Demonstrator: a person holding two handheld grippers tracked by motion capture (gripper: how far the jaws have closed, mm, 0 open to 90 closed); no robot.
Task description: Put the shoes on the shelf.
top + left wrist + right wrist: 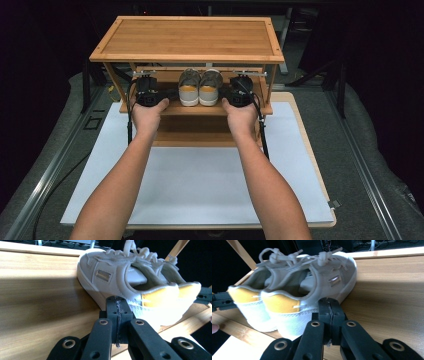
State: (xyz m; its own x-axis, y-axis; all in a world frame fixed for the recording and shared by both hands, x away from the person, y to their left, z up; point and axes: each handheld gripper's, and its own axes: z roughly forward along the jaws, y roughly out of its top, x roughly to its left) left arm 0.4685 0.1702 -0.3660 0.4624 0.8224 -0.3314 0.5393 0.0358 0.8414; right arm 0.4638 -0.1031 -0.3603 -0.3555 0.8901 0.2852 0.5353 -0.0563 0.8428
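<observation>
A wooden shoe rack (190,37) stands at the far end of a table (310,150) covered by a white sheet (200,180). On the rack's middle shelf (170,107), under the top board, a pair of shoes (200,87) sits side by side at the middle of the shelf's front edge, heels toward the person. The shoes are pale grey with white soles, yellow heel patches and knotted laces.

The left gripper (147,92) rests on the middle shelf just beside the left shoe (120,282), held from behind by the left hand (146,115). In the left gripper view its two black jaws are pressed together with nothing between them, their tips at the white sole of that shoe; whether they touch it cannot be told.

The right gripper (241,91) rests on the same shelf just beside the right shoe (317,287), held by the right hand (241,117). In the right gripper view its jaws are likewise closed flat against each other and empty, their tips at the sole near the heel.

Both forearms reach in from the near edge of the table, and a black cable hangs down from each gripper.
</observation>
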